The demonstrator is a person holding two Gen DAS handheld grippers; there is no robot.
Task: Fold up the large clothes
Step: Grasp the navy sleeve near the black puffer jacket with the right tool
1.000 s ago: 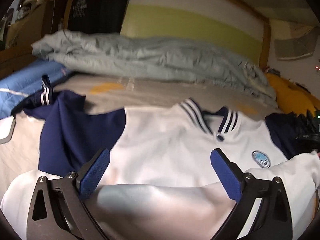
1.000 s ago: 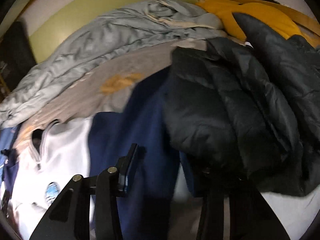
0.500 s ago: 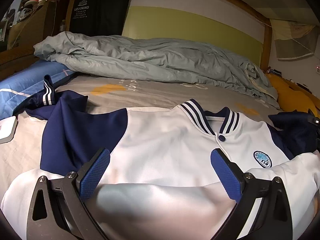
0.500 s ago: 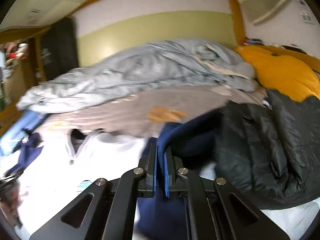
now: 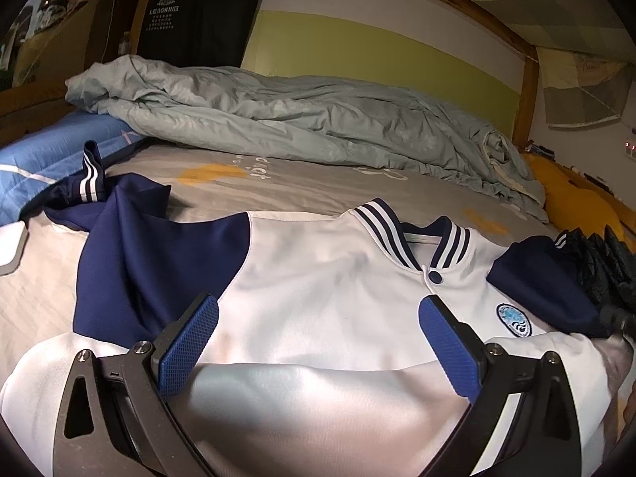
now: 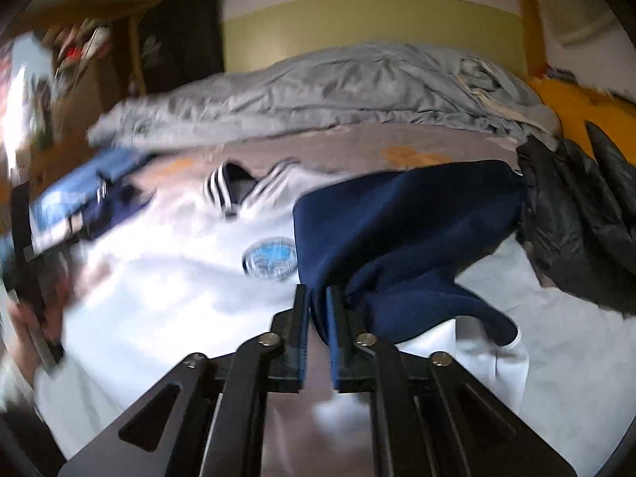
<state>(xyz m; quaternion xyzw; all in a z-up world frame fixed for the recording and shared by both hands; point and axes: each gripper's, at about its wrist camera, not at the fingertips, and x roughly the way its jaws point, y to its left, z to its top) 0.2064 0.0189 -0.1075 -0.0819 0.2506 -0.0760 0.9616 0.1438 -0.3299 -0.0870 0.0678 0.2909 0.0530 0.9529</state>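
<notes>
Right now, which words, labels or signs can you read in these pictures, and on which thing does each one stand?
"LEAOKING": white print on the black hanging cloth behind the bed; the small lines under it are too small to read.
"...cket" (partly hidden): pale letters on the grey bedsheet.
Round blue badge on the white jacket: its rim lettering is too small to read.
Right wrist view: too blurred for any text.

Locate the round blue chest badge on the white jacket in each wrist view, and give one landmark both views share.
Left wrist: round blue badge lies right of centre, beside the right blue finger pad.
Right wrist: badge lies centre, left of the navy sleeve.
Shared landmark: the striped collar.
</notes>
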